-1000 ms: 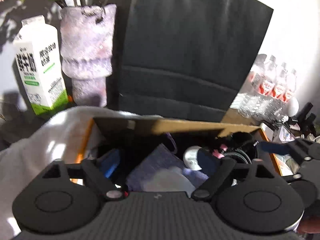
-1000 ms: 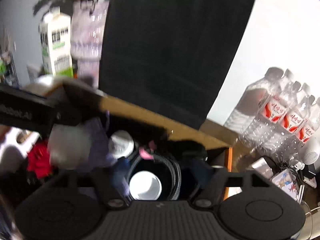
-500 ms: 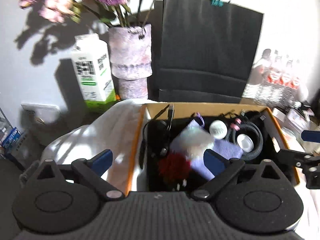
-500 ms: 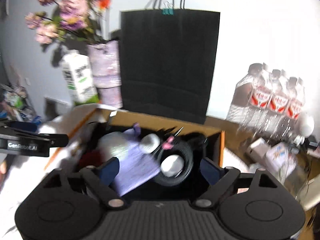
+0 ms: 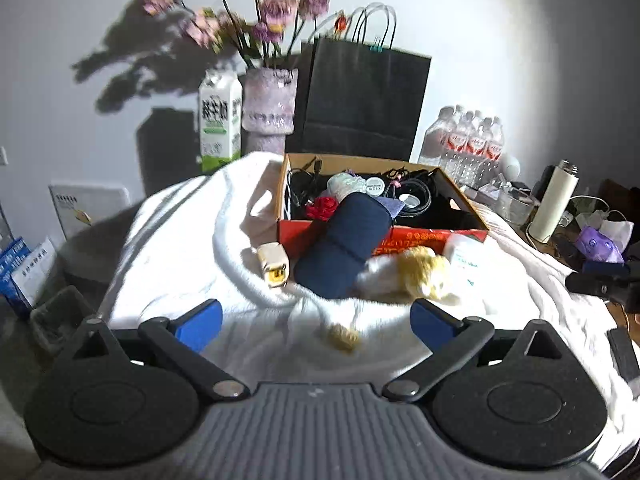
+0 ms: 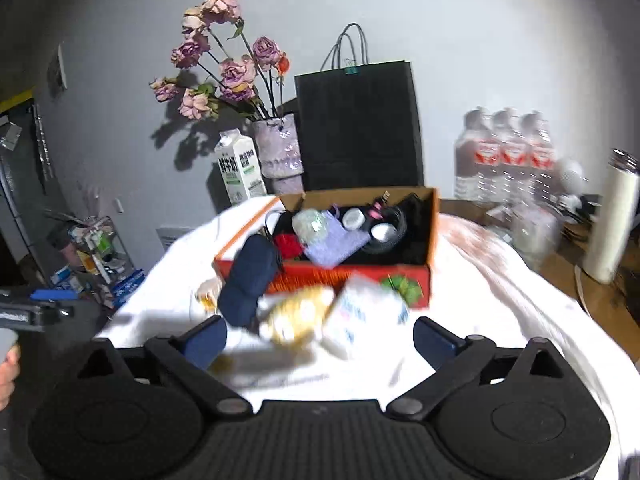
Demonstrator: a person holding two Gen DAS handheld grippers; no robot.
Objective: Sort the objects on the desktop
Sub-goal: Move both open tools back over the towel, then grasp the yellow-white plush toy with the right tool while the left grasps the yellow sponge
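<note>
Blue pads tip both tools: the left gripper has its jaws opening, wide apart with nothing between them, and the right gripper likewise has jaws opening, wide and empty. Both hang over a white cloth that covers the desk. Just beyond the jaws, four loose items lie on the cloth in front of one open cardboard box: one navy pouch leaning on the box's red front wall, one cream charger block to its left, one yellow-and-white plush toy, blurred, and one white packet touching the toy. Inside the box: one red tuft, one lilac pouch, two white round lids, one coil of black cable; further contents too dark to count. Behind the box stand one milk carton, one vase of flowers and one black paper bag. One pack of water bottles and one white flask stand to the right.
</note>
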